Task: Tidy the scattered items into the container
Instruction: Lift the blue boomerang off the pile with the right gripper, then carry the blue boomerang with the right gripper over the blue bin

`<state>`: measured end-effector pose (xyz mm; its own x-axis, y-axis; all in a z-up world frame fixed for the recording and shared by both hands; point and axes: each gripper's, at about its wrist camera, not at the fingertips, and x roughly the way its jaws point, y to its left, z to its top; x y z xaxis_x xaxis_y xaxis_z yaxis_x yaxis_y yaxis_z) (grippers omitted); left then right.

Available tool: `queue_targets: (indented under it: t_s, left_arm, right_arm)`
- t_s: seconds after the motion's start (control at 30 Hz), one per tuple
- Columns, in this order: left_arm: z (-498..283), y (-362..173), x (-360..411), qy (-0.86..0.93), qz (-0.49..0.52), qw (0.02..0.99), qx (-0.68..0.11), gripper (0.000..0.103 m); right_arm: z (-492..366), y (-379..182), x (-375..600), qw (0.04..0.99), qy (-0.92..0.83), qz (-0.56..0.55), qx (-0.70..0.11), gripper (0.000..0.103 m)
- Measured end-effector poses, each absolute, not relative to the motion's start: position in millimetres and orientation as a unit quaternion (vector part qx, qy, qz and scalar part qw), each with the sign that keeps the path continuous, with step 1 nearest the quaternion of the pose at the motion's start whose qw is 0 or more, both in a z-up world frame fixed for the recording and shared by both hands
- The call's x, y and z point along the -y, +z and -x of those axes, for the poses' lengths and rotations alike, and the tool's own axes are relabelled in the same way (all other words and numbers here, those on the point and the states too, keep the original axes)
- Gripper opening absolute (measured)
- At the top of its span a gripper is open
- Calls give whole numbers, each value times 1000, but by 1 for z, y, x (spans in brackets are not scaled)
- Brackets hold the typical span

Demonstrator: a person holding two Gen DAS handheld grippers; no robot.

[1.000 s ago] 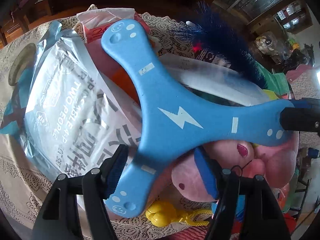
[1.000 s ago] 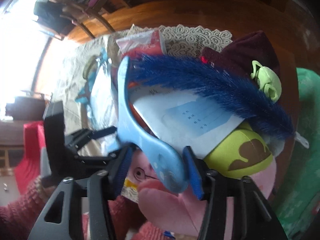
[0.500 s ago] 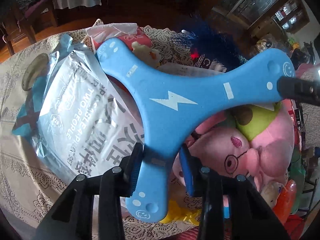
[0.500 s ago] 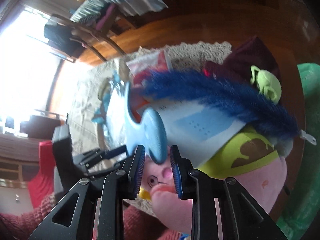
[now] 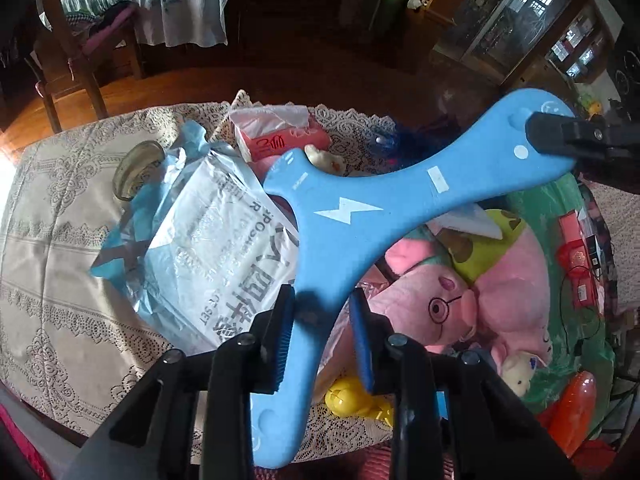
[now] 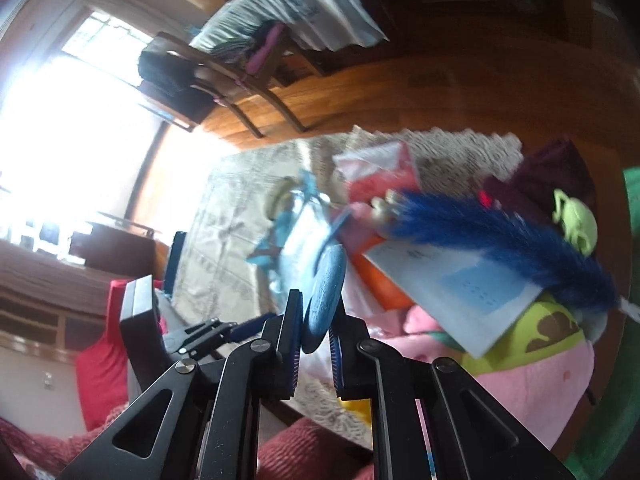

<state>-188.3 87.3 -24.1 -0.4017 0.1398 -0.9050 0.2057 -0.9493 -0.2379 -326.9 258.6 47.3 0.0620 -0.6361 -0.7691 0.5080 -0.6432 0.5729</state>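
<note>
left gripper (image 5: 322,334) — closing on blue boomerang (image 5: 360,216); right gripper (image 6: 314,336) — clamps its other arm

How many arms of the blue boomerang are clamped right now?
2. The left claw grips the blue boomerang on its near arm; the right claw grips the arm at upper right. The third, over the foil bag, is free.

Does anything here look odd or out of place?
Yes: the blue three-armed boomerang hangs in mid-air above the heap, the left gripper clamping one arm and the right gripper another. Below, the pink plush pig lies on its side among bags.
</note>
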Motion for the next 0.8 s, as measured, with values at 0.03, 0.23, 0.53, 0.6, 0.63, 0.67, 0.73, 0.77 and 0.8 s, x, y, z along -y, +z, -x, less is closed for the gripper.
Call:
queue_targets:
  t_s: [0.03, 0.23, 0.53, 0.6, 0.63, 0.67, 0.73, 0.77, 0.8]
  left_arm:
    - [186, -14, -85, -826, -542, 21, -156, 23]
    - [176, 26, -57, -836, -521, 35, -171, 1]
    - [148, 23, -23, -814, -545, 76, -188, 29]
    - [139, 19, -21, -812, -545, 85, -190, 80]
    - [135, 18, -22, -813, -542, 88, -191, 96]
    - [131, 18, -22, -815, -539, 88, -194, 97]
    - [130, 15, -24, -813, -539, 84, -204, 97]
    - [130, 13, -24, -811, -540, 82, -209, 95]
    - [130, 11, -25, -808, -544, 82, -212, 91]
  right_arm:
    - [324, 57, -253, 427, -684, -589, 54, 13]
    - [313, 96, -215, 456, -682, -571, 39, 9]
    - [303, 100, -195, 460, -675, -574, 58, 9]
    - [306, 97, -198, 458, -671, -578, 76, 9]
    - [307, 95, -199, 458, -669, -579, 86, 9]
    - [307, 94, -200, 459, -666, -580, 94, 9]
    - [306, 94, -202, 462, -660, -583, 104, 9]
    - [305, 94, -203, 464, -658, -584, 107, 9]
    - [305, 95, -204, 466, -657, -583, 110, 9]
